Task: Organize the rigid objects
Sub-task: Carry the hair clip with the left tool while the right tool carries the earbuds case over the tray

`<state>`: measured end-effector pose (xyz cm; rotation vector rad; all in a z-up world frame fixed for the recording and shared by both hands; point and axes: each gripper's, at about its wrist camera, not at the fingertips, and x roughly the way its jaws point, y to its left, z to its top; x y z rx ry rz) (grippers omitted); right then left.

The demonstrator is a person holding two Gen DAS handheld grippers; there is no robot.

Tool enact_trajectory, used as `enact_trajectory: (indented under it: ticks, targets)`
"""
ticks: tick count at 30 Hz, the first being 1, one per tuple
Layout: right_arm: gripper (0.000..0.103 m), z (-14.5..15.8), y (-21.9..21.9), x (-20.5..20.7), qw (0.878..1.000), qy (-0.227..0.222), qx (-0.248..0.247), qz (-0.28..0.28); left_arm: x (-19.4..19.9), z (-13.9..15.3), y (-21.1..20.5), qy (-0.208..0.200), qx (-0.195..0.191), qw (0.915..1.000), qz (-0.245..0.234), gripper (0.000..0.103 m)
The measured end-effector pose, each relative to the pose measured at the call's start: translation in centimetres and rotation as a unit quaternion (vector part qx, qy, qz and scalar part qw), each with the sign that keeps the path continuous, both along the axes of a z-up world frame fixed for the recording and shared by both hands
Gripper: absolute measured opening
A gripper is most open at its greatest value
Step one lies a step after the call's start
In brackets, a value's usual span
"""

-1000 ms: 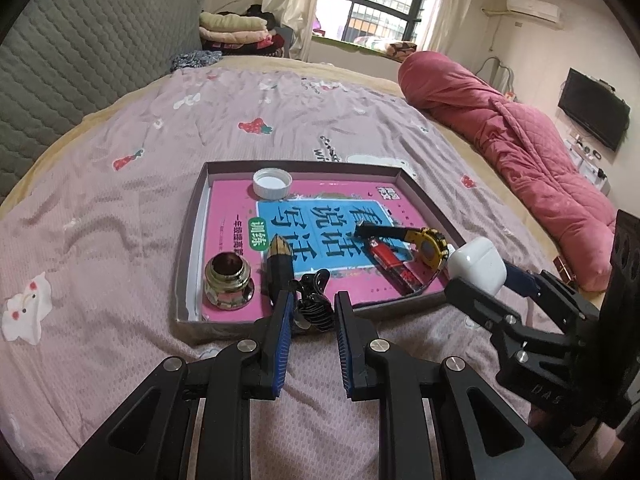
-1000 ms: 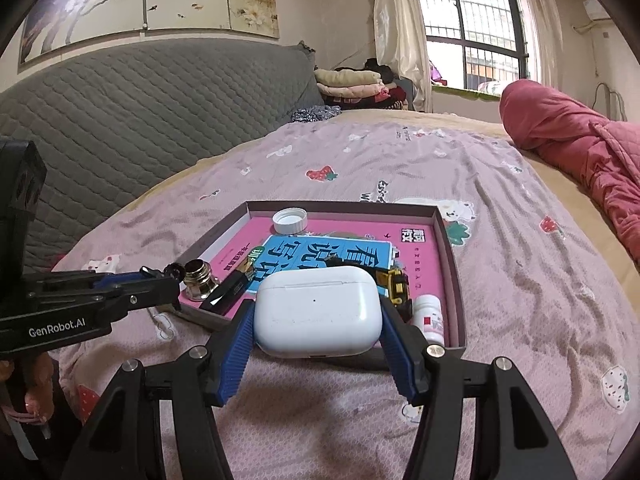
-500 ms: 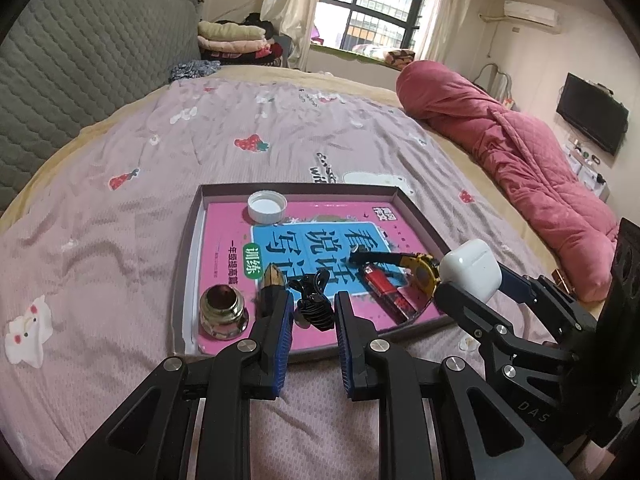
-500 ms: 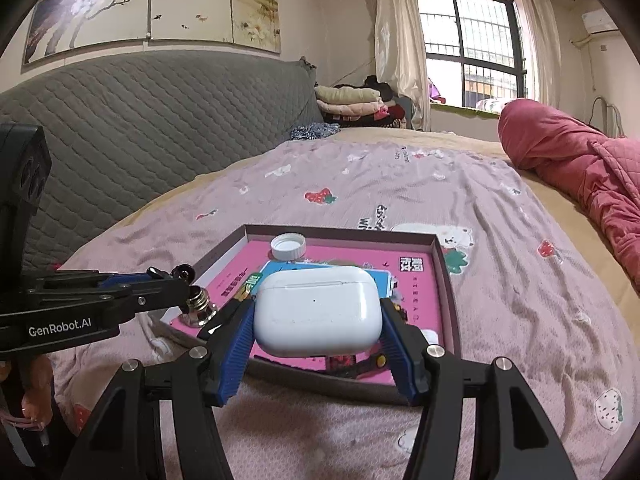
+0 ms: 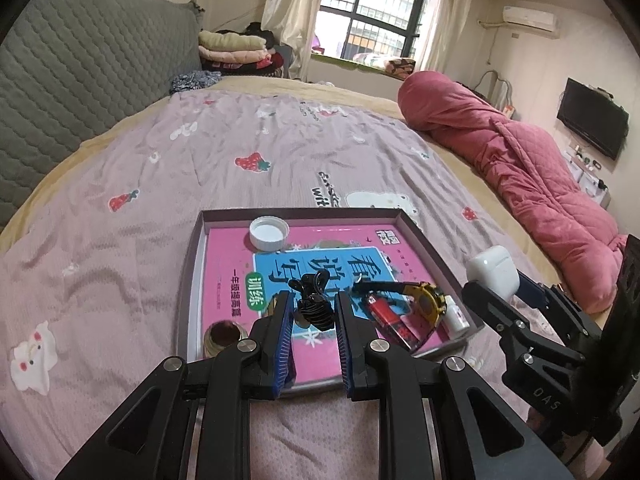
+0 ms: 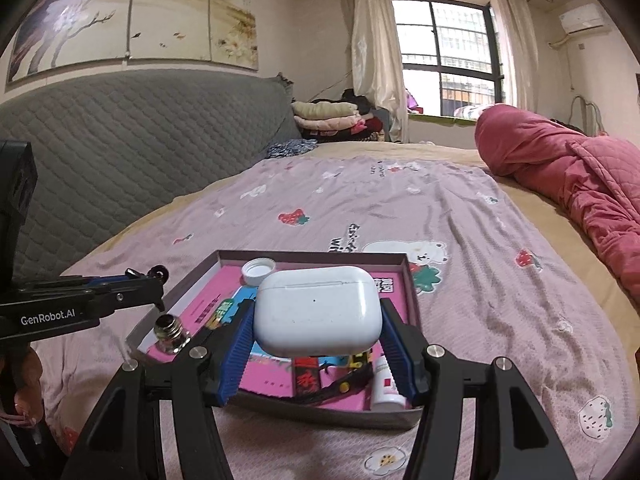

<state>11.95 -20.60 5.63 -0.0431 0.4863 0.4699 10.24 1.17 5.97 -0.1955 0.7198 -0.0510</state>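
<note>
A shallow box tray [image 5: 192, 264] [image 6: 412, 280] with a pink book inside lies on the bed. My left gripper [image 5: 313, 312] is shut on a black hair clip [image 5: 314, 306], held above the tray's near part. My right gripper [image 6: 316, 320] is shut on a white earbuds case [image 6: 316, 314] [image 5: 494, 270], held above the tray's right side. In the tray lie a white cap [image 5: 269, 233], a metal bulb base [image 5: 221, 332], a red lighter [image 5: 390, 318], a yellow tape measure [image 5: 428, 302] and a small white bottle [image 6: 386, 384].
The lilac bedsheet [image 5: 120, 248] surrounds the tray. A rolled pink quilt [image 5: 520, 168] lies along the right side. The grey headboard [image 6: 120, 136] stands to the left. Folded clothes [image 5: 236, 48] are stacked at the far end by the window.
My left gripper has lifted the black hair clip up from the tray's near edge. Both grippers have risen, the right one still holding the earbuds case.
</note>
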Motion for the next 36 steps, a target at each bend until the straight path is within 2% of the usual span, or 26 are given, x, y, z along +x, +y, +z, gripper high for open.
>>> enact_trajectory:
  ticks: [25, 36]
  targets:
    - [0.060, -2.3, 2.5, 1.7, 0.999, 0.016, -0.044, 0.013, 3.2, -4.1, -1.3, 0.048, 0.008, 0.9987, -0.014, 0.021]
    - [0.060, -3.7, 2.7, 2.5, 0.998, 0.048, -0.048, 0.015, 3.6, -5.7, -1.5, 0.072, 0.011, 0.9973, -0.015, 0.021]
